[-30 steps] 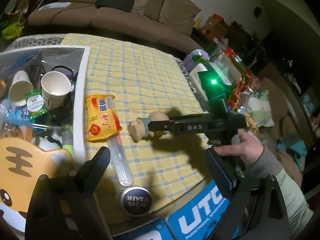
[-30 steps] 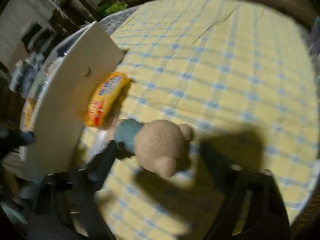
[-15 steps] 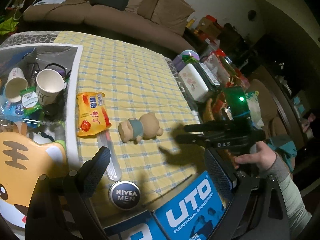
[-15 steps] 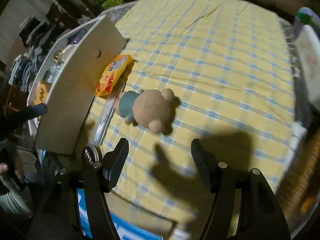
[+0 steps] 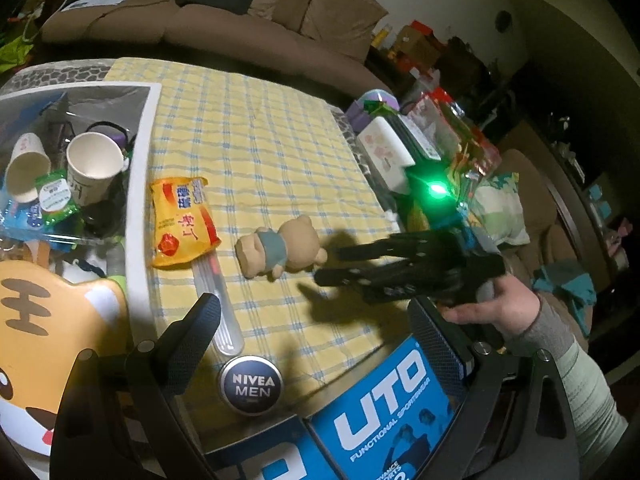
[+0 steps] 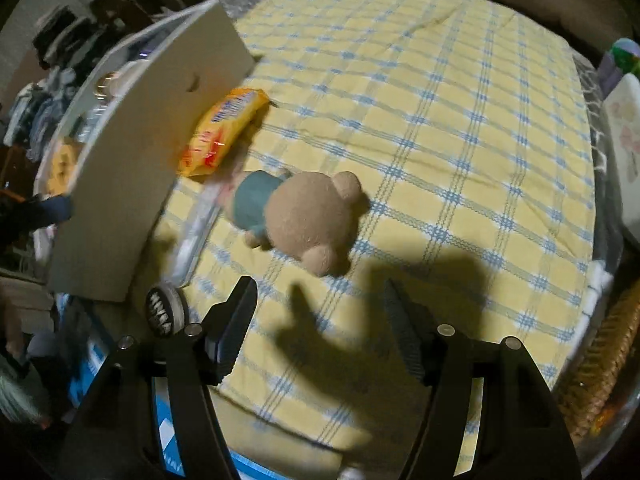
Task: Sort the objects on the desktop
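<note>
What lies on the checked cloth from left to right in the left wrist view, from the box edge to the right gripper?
Yellow snack packet → clear tube → plush bear → right gripper, jaws open, just short of the bear.

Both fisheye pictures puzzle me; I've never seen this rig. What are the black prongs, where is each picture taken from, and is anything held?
No robot: a person holds a two-finger gripper in each hand, with a camera looking along the fingers. The left view shows the left gripper open and empty, with the right gripper reaching in. The right view shows the right one's own open fingers just short of the plush bear lying on the checked cloth. Also there: a yellow snack packet, a clear tube, a Nivea tin and a white bin of cups. Nothing is held.
</note>
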Demonstrator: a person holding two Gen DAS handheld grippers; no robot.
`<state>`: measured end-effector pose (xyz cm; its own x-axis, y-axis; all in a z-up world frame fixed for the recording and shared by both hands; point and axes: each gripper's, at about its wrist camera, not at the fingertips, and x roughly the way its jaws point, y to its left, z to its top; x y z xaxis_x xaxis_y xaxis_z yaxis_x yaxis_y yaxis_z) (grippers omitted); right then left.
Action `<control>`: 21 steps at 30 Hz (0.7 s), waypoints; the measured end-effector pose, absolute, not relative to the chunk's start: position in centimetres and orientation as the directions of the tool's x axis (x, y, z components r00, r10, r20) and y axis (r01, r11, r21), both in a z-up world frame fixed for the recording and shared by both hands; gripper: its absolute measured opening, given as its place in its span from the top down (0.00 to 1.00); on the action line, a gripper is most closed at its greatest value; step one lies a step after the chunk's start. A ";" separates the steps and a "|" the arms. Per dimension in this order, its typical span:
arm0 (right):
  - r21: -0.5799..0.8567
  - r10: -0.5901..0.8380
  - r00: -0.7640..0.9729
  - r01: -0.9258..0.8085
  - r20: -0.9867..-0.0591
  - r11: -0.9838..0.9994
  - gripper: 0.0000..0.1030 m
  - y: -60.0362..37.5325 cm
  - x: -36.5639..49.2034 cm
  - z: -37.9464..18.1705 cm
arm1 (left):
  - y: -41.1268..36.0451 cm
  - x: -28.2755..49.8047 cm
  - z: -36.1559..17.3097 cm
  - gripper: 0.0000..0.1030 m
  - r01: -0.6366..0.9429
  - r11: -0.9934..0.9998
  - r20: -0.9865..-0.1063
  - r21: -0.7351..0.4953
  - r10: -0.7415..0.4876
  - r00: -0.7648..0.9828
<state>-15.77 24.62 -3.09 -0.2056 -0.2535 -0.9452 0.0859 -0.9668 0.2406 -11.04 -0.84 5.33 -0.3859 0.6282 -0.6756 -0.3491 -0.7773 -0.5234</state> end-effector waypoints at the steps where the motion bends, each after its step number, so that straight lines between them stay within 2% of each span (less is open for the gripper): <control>1: 0.259 -0.269 -0.194 0.078 -0.943 -0.963 0.61 24.5 -16.2 -3.6 | -0.8 -11.0 5.3 0.06 -0.350 -0.777 -0.677 -0.523 0.629 -0.382; 5: 0.306 -0.312 -0.269 0.063 -0.911 -0.950 0.63 24.4 -17.4 -1.9 | -0.7 -11.0 5.3 0.06 -0.356 -0.778 -0.682 -0.518 0.627 -0.377; 8: 0.416 -0.408 -0.386 0.068 -0.827 -0.907 0.63 25.4 -18.0 1.2 | -0.6 -11.1 5.1 0.06 -0.357 -0.778 -0.686 -0.517 0.626 -0.371; 10: 0.410 -0.401 -0.443 0.079 -0.802 -0.909 0.63 25.8 -18.0 3.1 | -0.5 -11.1 5.0 0.06 -0.356 -0.780 -0.690 -0.514 0.623 -0.370; 21: 0.249 -0.235 -0.379 0.013 -0.895 -0.968 0.61 29.4 -11.5 3.8 | 0.4 -10.4 5.3 0.06 -0.400 -0.775 -0.705 -0.490 0.622 -0.341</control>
